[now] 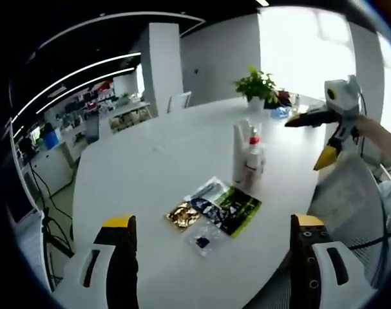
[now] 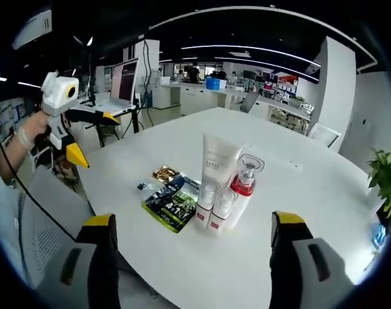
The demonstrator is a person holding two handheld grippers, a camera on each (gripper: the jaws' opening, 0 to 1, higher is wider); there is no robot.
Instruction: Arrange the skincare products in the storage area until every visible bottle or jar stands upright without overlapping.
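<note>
On the white round table (image 1: 150, 167) several skincare items stand upright in a tight cluster: a white tube (image 2: 219, 159), a clear-capped bottle with a red collar (image 2: 245, 181) and two small white bottles (image 2: 205, 203) (image 2: 221, 210). From the other side the tube (image 1: 239, 153) and the red-collared bottle (image 1: 253, 158) show. Flat sachets (image 1: 216, 207) (image 2: 172, 206) lie beside them. My left gripper (image 1: 212, 222) is open and empty, back from the sachets; it also shows held off the table's edge (image 2: 95, 138). My right gripper (image 2: 194, 220) is open and empty, short of the bottles, and appears raised (image 1: 303, 145).
A potted plant (image 1: 256, 84) (image 2: 385, 174) stands at the table's far side. A white mesh chair (image 1: 350, 193) (image 2: 47, 212) sits at the table edge near the person's arm (image 2: 18, 138). Desks and office furniture (image 2: 201, 90) fill the background.
</note>
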